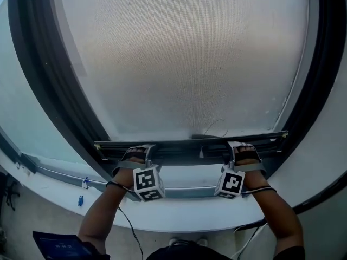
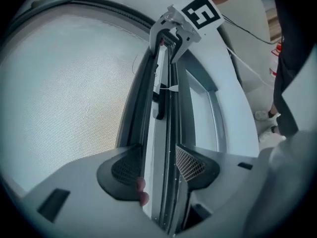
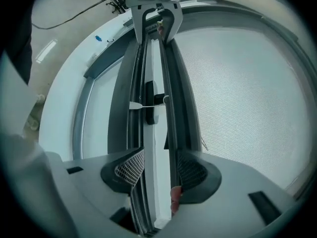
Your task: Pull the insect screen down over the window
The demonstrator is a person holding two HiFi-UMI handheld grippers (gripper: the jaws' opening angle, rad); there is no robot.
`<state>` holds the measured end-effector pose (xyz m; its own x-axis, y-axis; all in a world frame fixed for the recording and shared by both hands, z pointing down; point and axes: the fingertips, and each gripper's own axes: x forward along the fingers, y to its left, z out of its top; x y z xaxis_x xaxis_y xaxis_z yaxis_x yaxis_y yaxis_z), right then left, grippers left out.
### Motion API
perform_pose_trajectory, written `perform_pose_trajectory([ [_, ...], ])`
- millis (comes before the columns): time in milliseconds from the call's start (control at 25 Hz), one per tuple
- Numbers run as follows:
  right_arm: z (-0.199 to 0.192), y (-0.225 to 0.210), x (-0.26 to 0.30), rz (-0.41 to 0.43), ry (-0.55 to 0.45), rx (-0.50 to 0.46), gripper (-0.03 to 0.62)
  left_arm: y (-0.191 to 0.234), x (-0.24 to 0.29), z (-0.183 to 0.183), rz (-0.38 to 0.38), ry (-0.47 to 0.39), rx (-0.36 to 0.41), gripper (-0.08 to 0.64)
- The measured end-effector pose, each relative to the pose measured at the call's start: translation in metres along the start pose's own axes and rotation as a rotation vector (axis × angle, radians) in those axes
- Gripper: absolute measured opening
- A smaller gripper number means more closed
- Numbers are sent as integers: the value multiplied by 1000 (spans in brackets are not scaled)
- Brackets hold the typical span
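Note:
The insect screen's mesh (image 1: 179, 58) covers most of the window. Its dark bottom bar (image 1: 190, 144) lies level just above the sill. My left gripper (image 1: 138, 155) is shut on the bar's left part, and my right gripper (image 1: 242, 151) is shut on its right part. In the left gripper view the bar (image 2: 161, 133) runs between the jaws of the left gripper (image 2: 158, 165), with the right gripper (image 2: 174, 31) clamped farther along. The right gripper view shows the bar (image 3: 154, 133) inside the right gripper (image 3: 156, 170) and the left gripper (image 3: 153, 19) beyond. A black handle (image 3: 149, 107) sits mid-bar.
The dark window frame (image 1: 49, 85) curves round both sides. Below the bar lie a grey bottom rail (image 1: 184, 192) and the white sill (image 1: 195, 213). A small blue item (image 1: 80, 201) sits on the sill at left. A dark tablet (image 1: 59, 247) and cables (image 1: 127, 226) are below.

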<state>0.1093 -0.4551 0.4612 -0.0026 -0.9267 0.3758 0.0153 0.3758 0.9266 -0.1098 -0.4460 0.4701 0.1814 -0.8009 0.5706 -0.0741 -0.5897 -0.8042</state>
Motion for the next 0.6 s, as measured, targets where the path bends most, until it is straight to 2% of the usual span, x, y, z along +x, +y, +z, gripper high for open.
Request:
perform_pose_trajectory([
  [120,1,-4,-1,-23,-12,18,202,1,0,0,25,9,24,210],
  [240,1,3,4,-15,-12,40,202,-1,-1,3,7,9,22,210],
  [400,-3,29,10,88,22,15,202,-24,14,0,-55,19,28,210],
  [520,7,36,16,54,-33,68,201,-36,21,-3,-67,3,-3,210],
  [600,3,38,19,41,-30,67,201,-35,21,-3,-60,7,-10,210],
])
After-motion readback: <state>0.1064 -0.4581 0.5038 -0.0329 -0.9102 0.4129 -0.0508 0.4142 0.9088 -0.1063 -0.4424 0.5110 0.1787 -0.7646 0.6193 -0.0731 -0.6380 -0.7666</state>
